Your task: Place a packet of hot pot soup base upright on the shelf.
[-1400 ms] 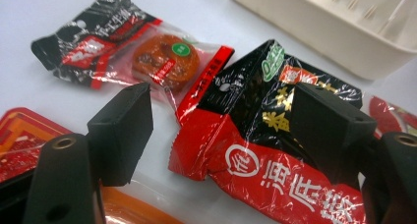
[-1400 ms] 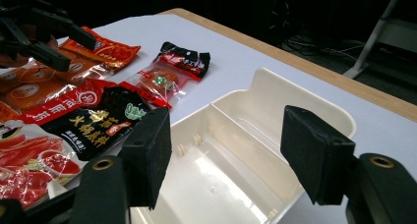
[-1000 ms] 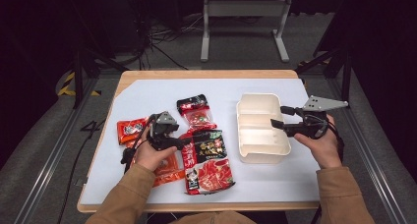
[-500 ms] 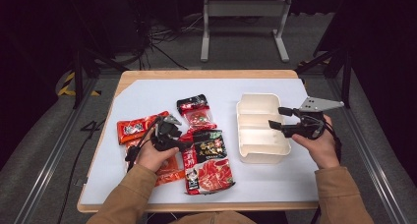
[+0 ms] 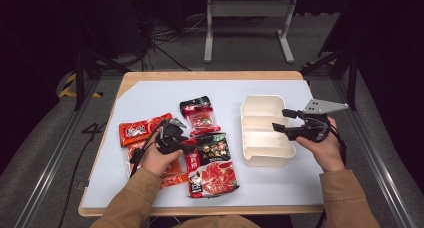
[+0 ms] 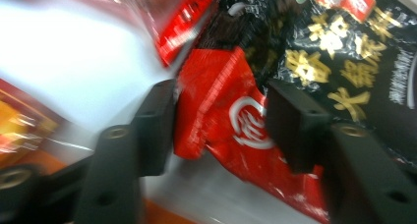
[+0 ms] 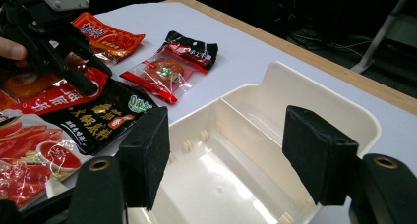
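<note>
High view: left gripper (image 5: 181, 141) sits low over the snack packets at the near left of the table (image 5: 150, 93), tips at the far-left corner of the big red-and-black packet (image 5: 212, 164), prob. to lift it toward the tray. Its jaws have just been closing; from here the hand hides whether they pinch. Right gripper (image 5: 280, 120) hangs over the white 3-compartment tray (image 5: 265, 160) at right, jaws apart, nothing in them, likely steadying or waiting.

Left gripper view: the packet's red corner (image 6: 221, 121) lies between the 2 jaws; left pad looks to touch its edge, right pad rests over the film, so not clamped yet. Pic is blurred, packet cut off by the frame.

Right gripper view: jaws spread wide above the tray's (image 7: 314, 94) empty compartments. The other gripper (image 7: 86, 74) works far left; small clear packet (image 7: 169, 69) lies beyond. Tray's near end is cut off.
</note>
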Tool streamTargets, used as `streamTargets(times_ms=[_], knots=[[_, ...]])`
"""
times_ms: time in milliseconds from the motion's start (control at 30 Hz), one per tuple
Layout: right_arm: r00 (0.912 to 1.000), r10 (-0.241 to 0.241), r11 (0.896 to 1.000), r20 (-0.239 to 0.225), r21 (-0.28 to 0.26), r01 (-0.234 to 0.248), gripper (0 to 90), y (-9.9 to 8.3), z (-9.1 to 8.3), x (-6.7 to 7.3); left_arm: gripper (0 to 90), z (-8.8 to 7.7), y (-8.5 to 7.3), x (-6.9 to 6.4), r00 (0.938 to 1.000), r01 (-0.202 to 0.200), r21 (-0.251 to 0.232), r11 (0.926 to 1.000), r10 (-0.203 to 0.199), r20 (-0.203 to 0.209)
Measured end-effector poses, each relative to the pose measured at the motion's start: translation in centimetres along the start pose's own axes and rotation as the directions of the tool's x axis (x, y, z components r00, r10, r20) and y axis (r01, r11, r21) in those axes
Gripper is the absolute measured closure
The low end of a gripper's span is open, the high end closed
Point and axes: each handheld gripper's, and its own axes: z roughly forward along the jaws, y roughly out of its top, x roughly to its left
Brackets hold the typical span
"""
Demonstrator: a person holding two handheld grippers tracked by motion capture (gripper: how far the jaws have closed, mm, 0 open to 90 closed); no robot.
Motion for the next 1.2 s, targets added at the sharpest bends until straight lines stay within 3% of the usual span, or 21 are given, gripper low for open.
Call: streamTargets(times_ms=[433, 533, 600, 700, 967, 1200], knots=[[1.0, 0.005, 1.0, -0.002, 0.0, -0.005, 35.0, 0.0, 0.1, 0.0, 81.8, -0.7, -0.4, 0.3, 0.9968, 0.059, -0.023, 0.998, -0.058, 0.055], [0.9998, 0.01, 1.0, -0.017, 0.005, -0.01, 42.0, 0.0, 0.1, 0.0, 83.3, -0.9, -0.4, 0.1, 0.9976, 0.052, -0.03, 0.9982, -0.051, 0.047], [0.9968, 0.029, 0.999, -0.074, 0.014, -0.028, 49.2, -0.1, 0.3, -0.2, 84.0, -1.3, -0.4, -0.2, 0.9985, 0.043, -0.036, 0.9984, -0.042, 0.036], [0.9952, 0.037, 0.999, -0.091, 0.015, -0.036, 51.0, -0.1, 0.4, -0.1, 84.3, -1.9, -0.3, -0.6, 0.9987, 0.036, -0.062, 0.9974, -0.034, 0.038], [0.9958, 0.049, 0.999, -0.077, 0.001, -0.049, 50.5, 0.2, 0.0, 0.0, 85.2, -3.8, 0.1, -1.9, 0.9994, 0.004, -0.137, 0.9905, 0.0, 0.035], [0.9978, 0.031, 0.999, -0.058, -0.014, -0.032, 47.8, 0.8, -0.5, 0.5, 85.5, -5.6, 0.5, -3.4, 0.9988, -0.02, -0.204, 0.9788, 0.029, 0.04]])
